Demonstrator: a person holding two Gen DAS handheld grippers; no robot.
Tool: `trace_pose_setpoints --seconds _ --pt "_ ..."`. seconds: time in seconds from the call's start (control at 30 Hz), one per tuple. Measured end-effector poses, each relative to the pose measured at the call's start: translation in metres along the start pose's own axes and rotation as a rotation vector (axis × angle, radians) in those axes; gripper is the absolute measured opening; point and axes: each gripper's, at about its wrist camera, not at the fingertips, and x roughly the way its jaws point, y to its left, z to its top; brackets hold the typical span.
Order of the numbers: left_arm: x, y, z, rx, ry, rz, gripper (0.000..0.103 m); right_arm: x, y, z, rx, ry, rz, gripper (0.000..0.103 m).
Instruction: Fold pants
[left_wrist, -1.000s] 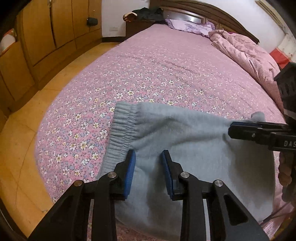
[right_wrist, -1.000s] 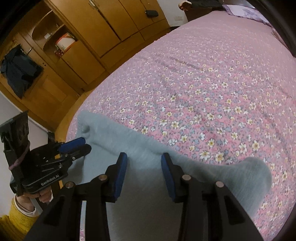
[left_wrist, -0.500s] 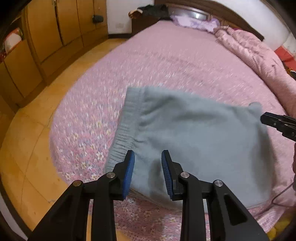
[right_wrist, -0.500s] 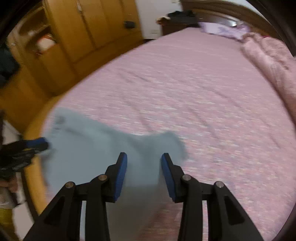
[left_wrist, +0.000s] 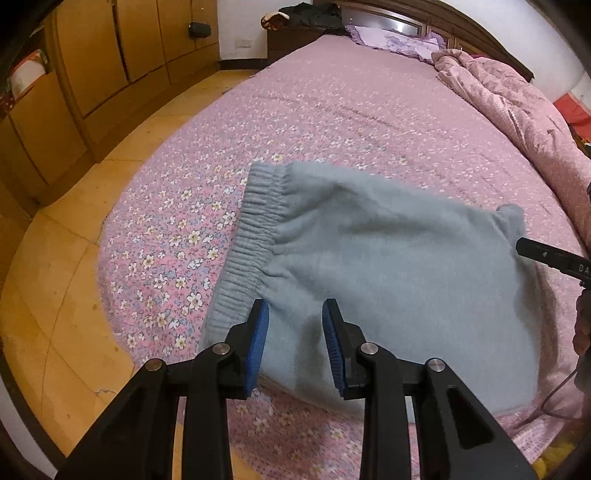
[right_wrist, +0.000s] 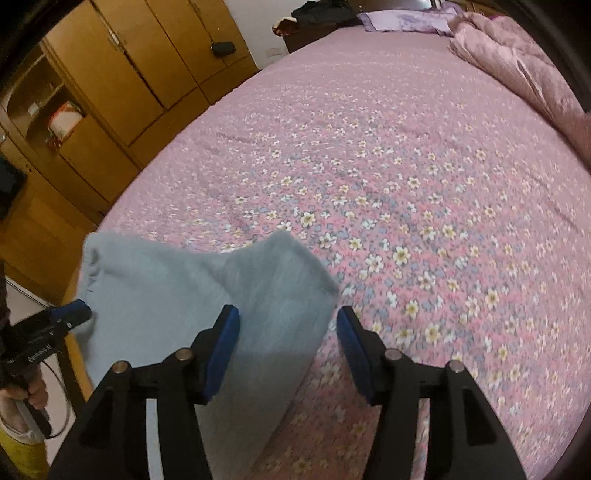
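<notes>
The grey pants (left_wrist: 388, 280) lie folded on the near end of the bed (left_wrist: 332, 122), on its pink flowered sheet, with the ribbed waistband (left_wrist: 255, 236) toward the wooden wardrobe (left_wrist: 92, 55).

An open shelf in the wardrobe holds a red-and-white package (right_wrist: 64, 118); what it is cannot be told.

The left claw (left_wrist: 294, 343) hovers over the near edge of the pants with its blue pads a little apart and the cloth seen in the gap; whether it pinches the cloth cannot be told. The right claw (right_wrist: 288, 347) is opening: its pads stand wide, the corner of the pants lies between them, and neither pad presses on it.

The left wrist view alone shows the waistband, the pillow (left_wrist: 395, 38) and the tip of the right claw at its right edge. The right wrist view alone shows the left claw from the side, the hand (right_wrist: 31, 391) gripping its handle, and a yellow sleeve (right_wrist: 20, 454). Both views show the crumpled pink quilt (left_wrist: 517, 107).
</notes>
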Motion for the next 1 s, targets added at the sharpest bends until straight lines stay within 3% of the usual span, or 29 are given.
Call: trace_pose_setpoints --seconds 0.33,0.57,1.0 --pt "-0.036 -0.026 -0.011 0.03 -0.036 -0.03 0.024 -0.05 0.013 -0.023 0.003 -0.033 0.06 0.058" --pt "-0.029 -0.056 -0.023 0.066 0.005 -0.089 0.024 -0.075 0.012 -0.051 0.07 -0.026 0.094 0.058" --pt "-0.01 -0.089 -0.044 0.097 0.078 -0.12 0.024 -0.059 -0.008 -0.085 0.233 0.039 0.115 0.058"
